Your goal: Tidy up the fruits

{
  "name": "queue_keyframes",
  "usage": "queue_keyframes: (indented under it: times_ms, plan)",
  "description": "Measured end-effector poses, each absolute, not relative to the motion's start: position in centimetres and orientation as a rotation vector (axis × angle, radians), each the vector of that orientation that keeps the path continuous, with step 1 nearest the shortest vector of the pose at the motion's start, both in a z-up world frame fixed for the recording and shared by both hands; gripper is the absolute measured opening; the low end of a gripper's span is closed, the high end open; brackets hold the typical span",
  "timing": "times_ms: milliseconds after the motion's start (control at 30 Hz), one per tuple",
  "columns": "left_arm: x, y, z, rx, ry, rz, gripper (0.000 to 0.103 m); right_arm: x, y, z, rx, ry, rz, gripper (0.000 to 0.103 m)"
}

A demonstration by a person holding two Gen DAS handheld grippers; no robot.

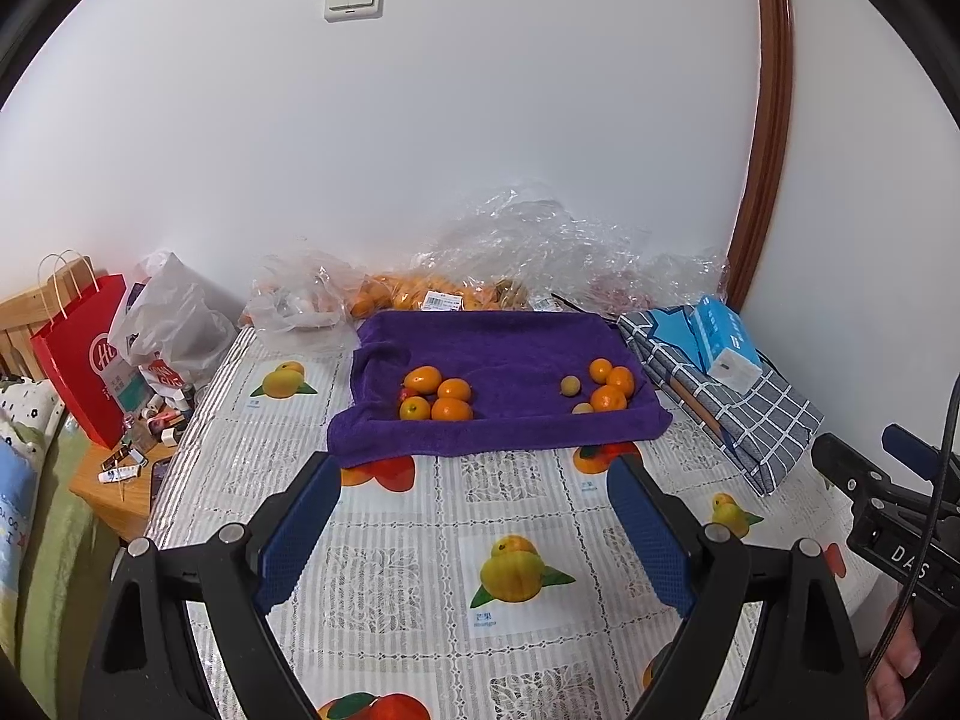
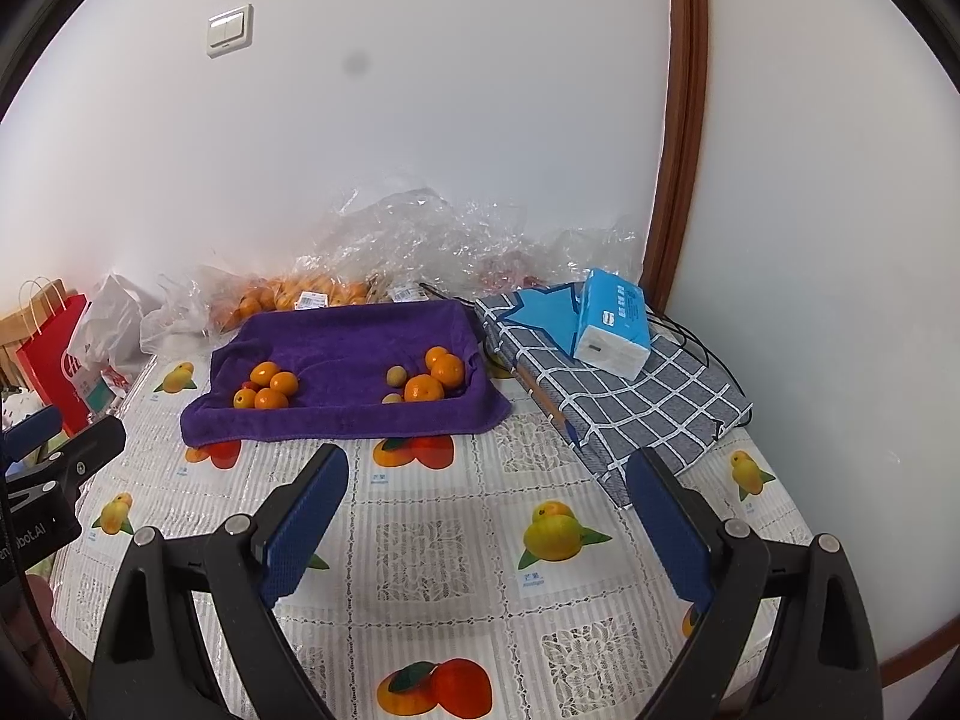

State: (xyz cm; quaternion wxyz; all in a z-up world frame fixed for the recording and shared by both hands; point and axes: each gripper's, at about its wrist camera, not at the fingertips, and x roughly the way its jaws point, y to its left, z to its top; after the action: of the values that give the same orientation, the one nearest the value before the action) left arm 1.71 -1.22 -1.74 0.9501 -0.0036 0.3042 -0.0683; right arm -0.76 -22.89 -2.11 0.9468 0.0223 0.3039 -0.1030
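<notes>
Out on the left, left gripper (image 1: 474,468) hovering over the fruit-print tablecloth (image 1: 420,516), fingers spread wide, nothing between them. Ahead, on the purple towel (image 1: 510,348), the left cluster (image 1: 438,396) packed tight, fruit touching fruit. Likely trouble there: closing on one orange and nudging its neighbours, with round fruit rolling down the towel's sagging front edge and onto the table. Also a tiny red fruit (image 1: 408,394) tucked half behind the oranges, easy to miss or knock. Further right, the right cluster (image 1: 606,387), mixed: oranges pressed together, small pale fruits (image 1: 570,386) just beside them, small enough to slip out of wide pads or bruise under a hard squeeze. Soft towel too, so a risk of pinching cloth along with fruit and dragging the whole lot. Then right gripper (image 2: 489,459), likewise released and empty, low over the tablecloth; both tools facing the same towel, so a chance of bumping each other in the middle. Now the count, left to right: four oranges plus one red fruit in the left cluster; two pale fruits and three oranges in the right cluster. One towel, two grippers. Behind, clear bags (image 1: 420,297) holding more oranges, too crumpled to count. Far right, one blue tissue pack (image 1: 726,342) atop a checked cloth (image 1: 750,408). Two heaps well apart: either a sort nearly settled or a mixed right heap awaiting sorting, impossible to tell which.
</notes>
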Motion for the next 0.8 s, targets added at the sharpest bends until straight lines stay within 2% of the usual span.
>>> queue_keyframes:
  times_ms: [800]
  plan:
    - [1.75, -0.72, -1.86, -0.001, 0.616, -0.13, 0.092, -0.53, -22.52, -2.62, 0.046, 0.622, -0.204, 0.093]
